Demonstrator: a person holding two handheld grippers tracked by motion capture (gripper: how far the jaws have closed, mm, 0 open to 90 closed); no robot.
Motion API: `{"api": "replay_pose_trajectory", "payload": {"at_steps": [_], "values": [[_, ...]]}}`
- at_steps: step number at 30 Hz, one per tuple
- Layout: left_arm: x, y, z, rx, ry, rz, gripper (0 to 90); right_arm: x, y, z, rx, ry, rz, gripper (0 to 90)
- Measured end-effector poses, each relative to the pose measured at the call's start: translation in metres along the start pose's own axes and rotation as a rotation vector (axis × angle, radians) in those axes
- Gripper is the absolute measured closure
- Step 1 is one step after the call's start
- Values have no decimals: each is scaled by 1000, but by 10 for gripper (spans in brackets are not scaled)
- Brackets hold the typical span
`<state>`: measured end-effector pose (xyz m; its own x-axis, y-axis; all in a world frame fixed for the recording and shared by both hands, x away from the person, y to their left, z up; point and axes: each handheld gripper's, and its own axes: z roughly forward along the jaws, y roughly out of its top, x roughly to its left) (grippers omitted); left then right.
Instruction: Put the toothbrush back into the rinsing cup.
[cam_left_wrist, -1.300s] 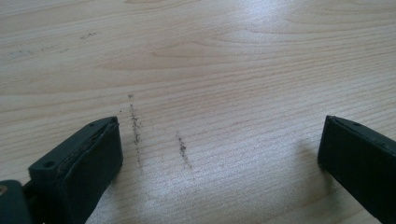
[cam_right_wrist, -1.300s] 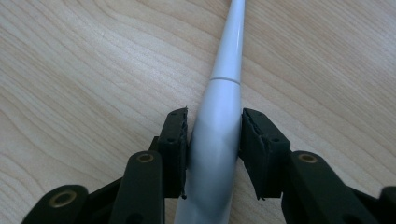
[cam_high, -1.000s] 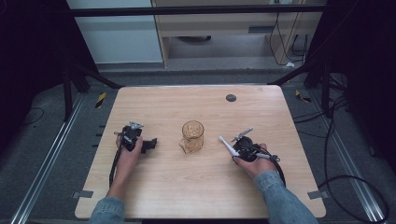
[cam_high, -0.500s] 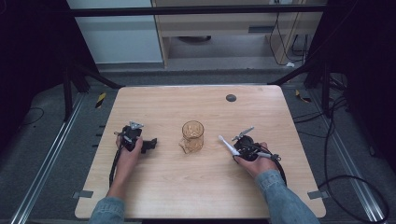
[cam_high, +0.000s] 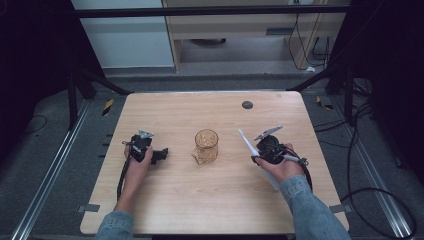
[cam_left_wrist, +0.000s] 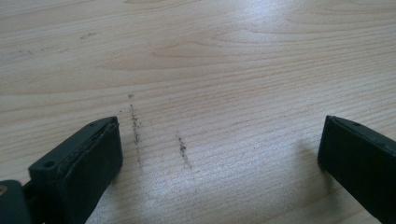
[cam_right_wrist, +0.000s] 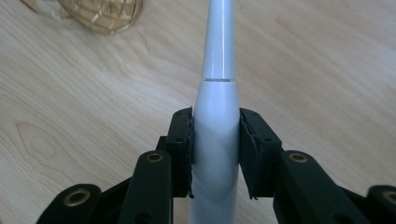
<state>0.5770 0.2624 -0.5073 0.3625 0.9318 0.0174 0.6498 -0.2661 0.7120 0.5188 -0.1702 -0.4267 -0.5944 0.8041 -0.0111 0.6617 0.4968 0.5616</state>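
Pale wood spreads across the middle of the high view: a table (cam_high: 210, 200) with rounded corners, grey floor around it and pale cabinets along the top of the frame. At centre we see an amber glass cup (cam_high: 206, 145) standing upright, and a small dark disc (cam_high: 247, 104) sits above and to the right of it, near the table's far edge.

Right of centre, our right gripper (cam_right_wrist: 215, 140) pinches a white electric toothbrush (cam_right_wrist: 217, 116), both pads pressed against its tapering body. In the high view that toothbrush (cam_high: 248, 144) slants toward the upper left, its tip near the cup but apart from it.

Left of centre, our left gripper (cam_left_wrist: 219, 154) has its jaws spread wide over bare wood with a few dark scuff marks (cam_left_wrist: 136, 126), nothing between them.
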Motion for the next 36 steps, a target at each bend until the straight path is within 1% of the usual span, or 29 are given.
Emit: {"api": "replay_pose_trajectory", "payload": {"at_steps": [7,9,13,15,23,29,36], "values": [[0,0,0,0,-1,1,0,-9,10,-17,-92,-8,35,672],[0,0,0,0,0,1,0,-12,12,-19,-110,-1,40,672],[0,0,0,0,0,1,0,-15,15,-22,-168,6,61,672],[0,0,0,0,0,1,0,-15,16,-23,-189,4,59,673],[0,0,0,0,0,1,0,-13,21,-22,-247,14,75,672],[0,0,0,0,0,2,0,-7,29,-20,-302,12,65,672],[0,0,0,0,0,2,0,0,44,-16,-354,14,55,672]]}}
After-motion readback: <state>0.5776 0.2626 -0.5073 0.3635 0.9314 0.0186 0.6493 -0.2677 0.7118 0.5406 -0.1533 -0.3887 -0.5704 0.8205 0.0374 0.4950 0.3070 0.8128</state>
